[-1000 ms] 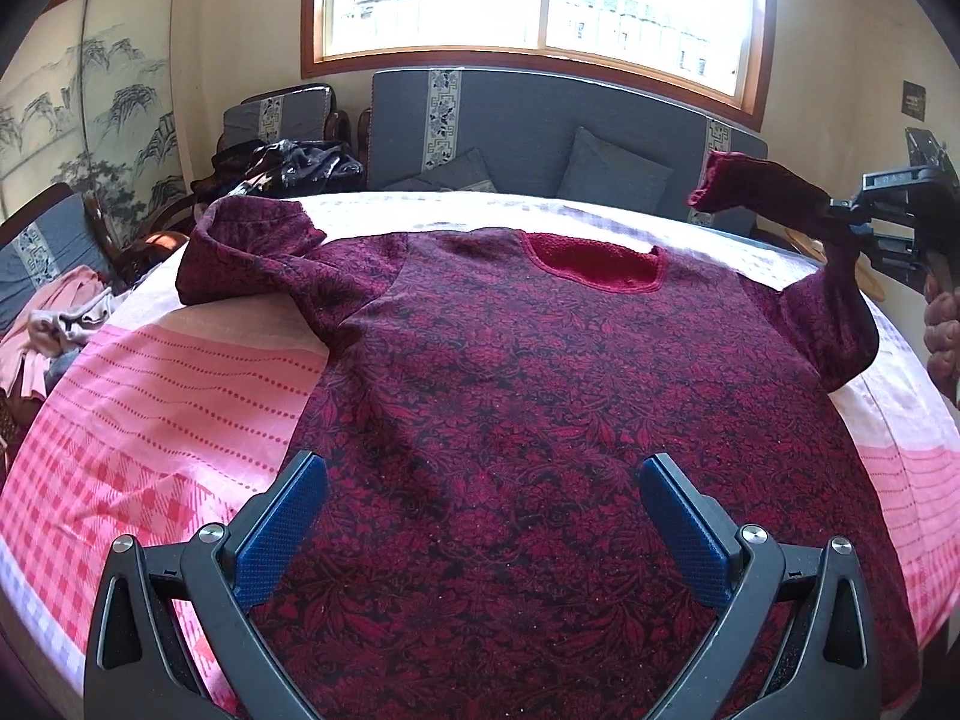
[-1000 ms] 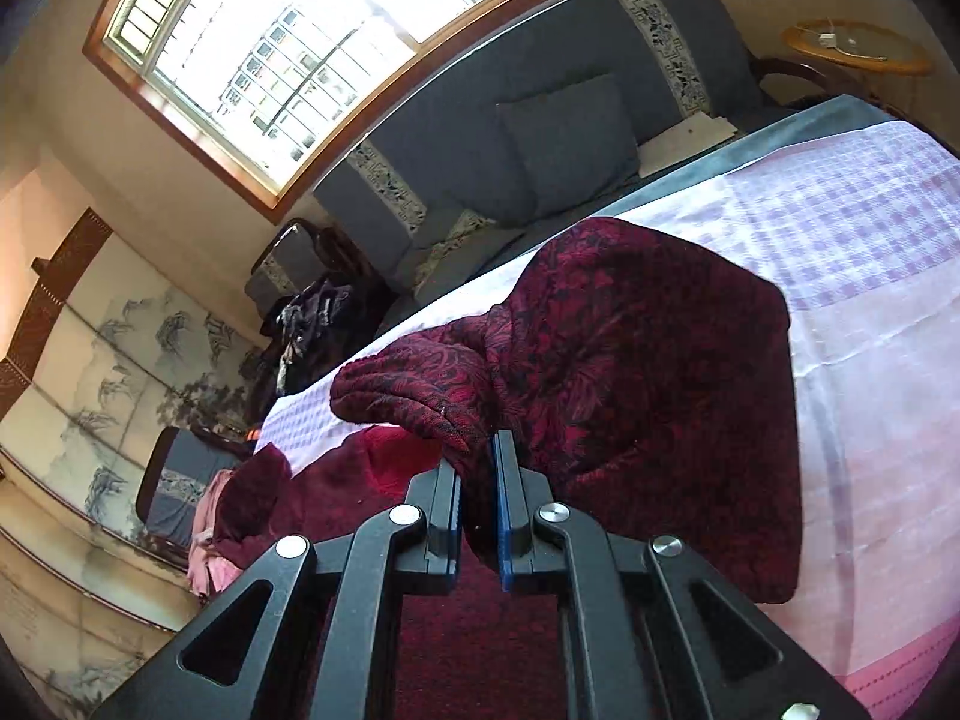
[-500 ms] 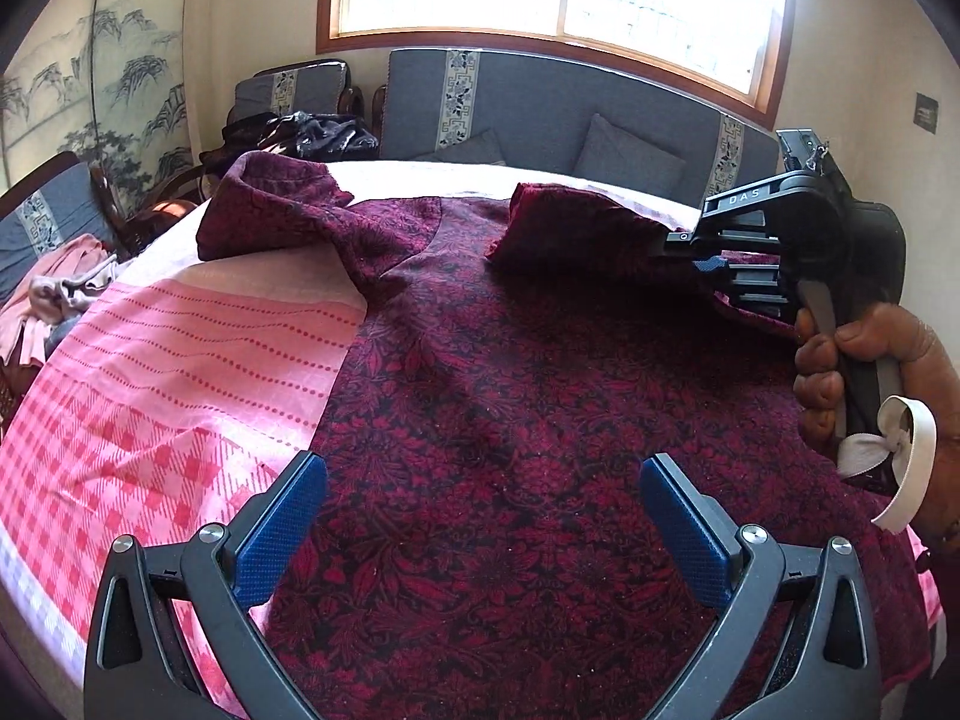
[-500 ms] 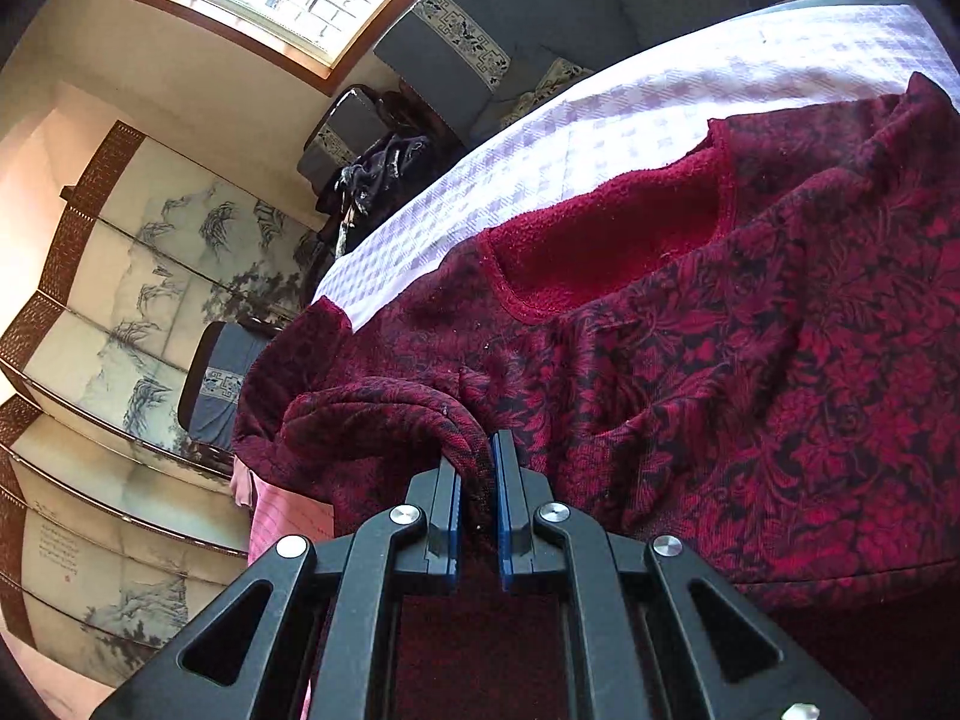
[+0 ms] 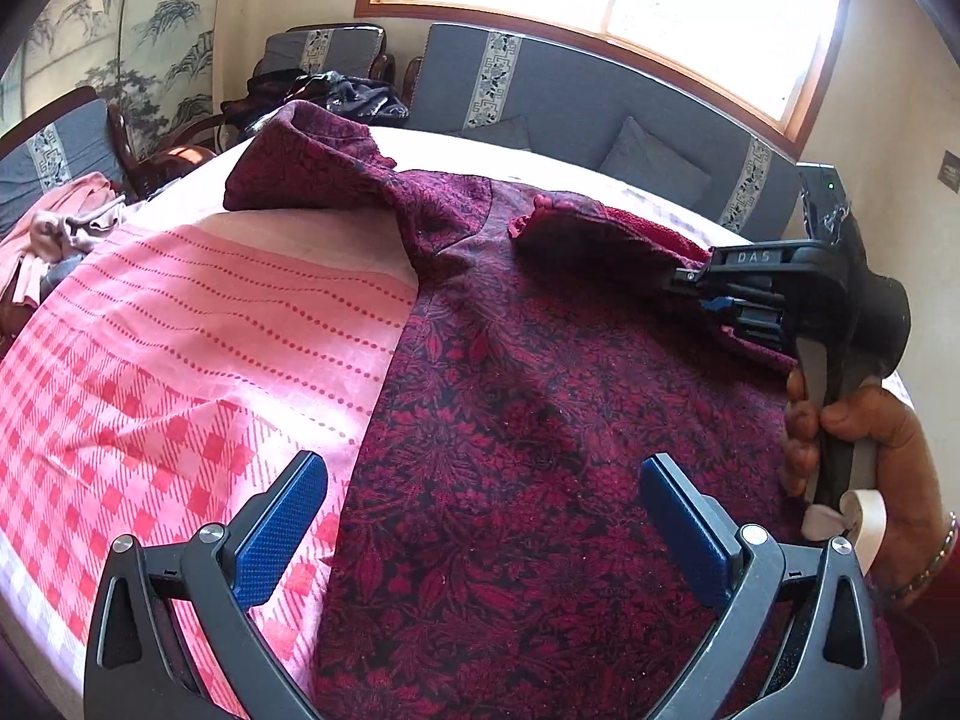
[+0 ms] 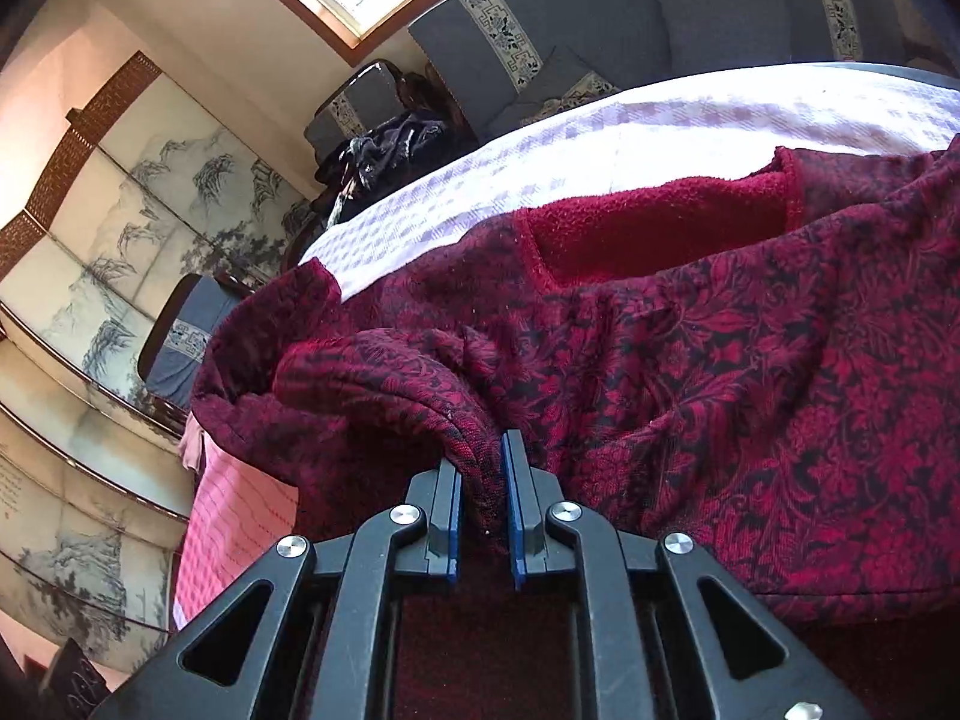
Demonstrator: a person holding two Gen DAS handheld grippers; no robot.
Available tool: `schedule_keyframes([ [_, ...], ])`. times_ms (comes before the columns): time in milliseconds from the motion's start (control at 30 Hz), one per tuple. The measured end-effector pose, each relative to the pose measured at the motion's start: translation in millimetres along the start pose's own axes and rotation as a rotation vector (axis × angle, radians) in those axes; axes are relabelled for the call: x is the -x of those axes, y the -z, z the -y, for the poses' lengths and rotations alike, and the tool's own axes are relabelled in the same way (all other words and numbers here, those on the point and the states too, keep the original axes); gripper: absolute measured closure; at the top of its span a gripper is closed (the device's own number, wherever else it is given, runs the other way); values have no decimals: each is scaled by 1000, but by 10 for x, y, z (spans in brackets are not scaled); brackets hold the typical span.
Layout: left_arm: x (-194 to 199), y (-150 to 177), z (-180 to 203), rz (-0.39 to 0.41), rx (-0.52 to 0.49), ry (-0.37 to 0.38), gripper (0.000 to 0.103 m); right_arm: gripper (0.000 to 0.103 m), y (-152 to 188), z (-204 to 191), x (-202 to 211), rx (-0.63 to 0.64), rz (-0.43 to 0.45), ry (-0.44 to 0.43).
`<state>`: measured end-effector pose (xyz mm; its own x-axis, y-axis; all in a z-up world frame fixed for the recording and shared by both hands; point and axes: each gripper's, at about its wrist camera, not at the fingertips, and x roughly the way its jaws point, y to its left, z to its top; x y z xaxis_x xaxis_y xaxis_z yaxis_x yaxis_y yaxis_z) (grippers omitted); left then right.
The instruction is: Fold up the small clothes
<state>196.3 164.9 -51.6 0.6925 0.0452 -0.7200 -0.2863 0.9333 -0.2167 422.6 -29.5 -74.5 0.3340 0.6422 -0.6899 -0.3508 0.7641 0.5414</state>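
Note:
A dark red floral sweater (image 5: 510,390) lies face up on the pink checked bed cover (image 5: 210,330). Its right sleeve (image 5: 588,234) is folded in over the chest below the red neckline (image 6: 660,222). In the right wrist view the sleeve's cuff end (image 6: 372,372) still sits between the blue pads of my right gripper (image 6: 481,450), whose jaws are opening. That right gripper (image 5: 690,288) shows at the right of the left wrist view, in a person's hand (image 5: 852,438). My left gripper (image 5: 483,480) hangs open over the sweater's lower body, holding nothing. The other sleeve (image 5: 300,174) lies bunched at the far left.
A grey sofa (image 5: 570,102) with cushions runs behind the bed under the window. A chair with dark clothes (image 5: 324,90) stands at the back left. Pink garments (image 5: 54,222) are piled off the bed's left side. A painted screen (image 6: 120,228) lines the left wall.
My right gripper carried the right sleeve from out at the side in across the chest and lowered it; its pads now stand slightly wider. My left gripper drifted a little leftward and lower.

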Motion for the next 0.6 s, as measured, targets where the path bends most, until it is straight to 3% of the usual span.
schedule_keyframes([
  [233, 27, -509, -283, -8, -30, 11, 0, 73, 148, 85, 31, -8, 5, -39],
  [333, 92, -928, -467, 51, -43, -65, 0, 63, 222, 88, 50, 11, 26, -48],
  [400, 44, -1302, -613, 73, -79, -133, 0, 62, 298, 89, 50, 37, 40, -37],
  [500, -238, -1900, -815, 4, -141, -203, 0, 55, 339, 25, 47, 71, 58, -28],
  [600, -660, -2375, -902, -83, -235, -362, 0, 51, 342, -15, 31, 89, 67, -27],
])
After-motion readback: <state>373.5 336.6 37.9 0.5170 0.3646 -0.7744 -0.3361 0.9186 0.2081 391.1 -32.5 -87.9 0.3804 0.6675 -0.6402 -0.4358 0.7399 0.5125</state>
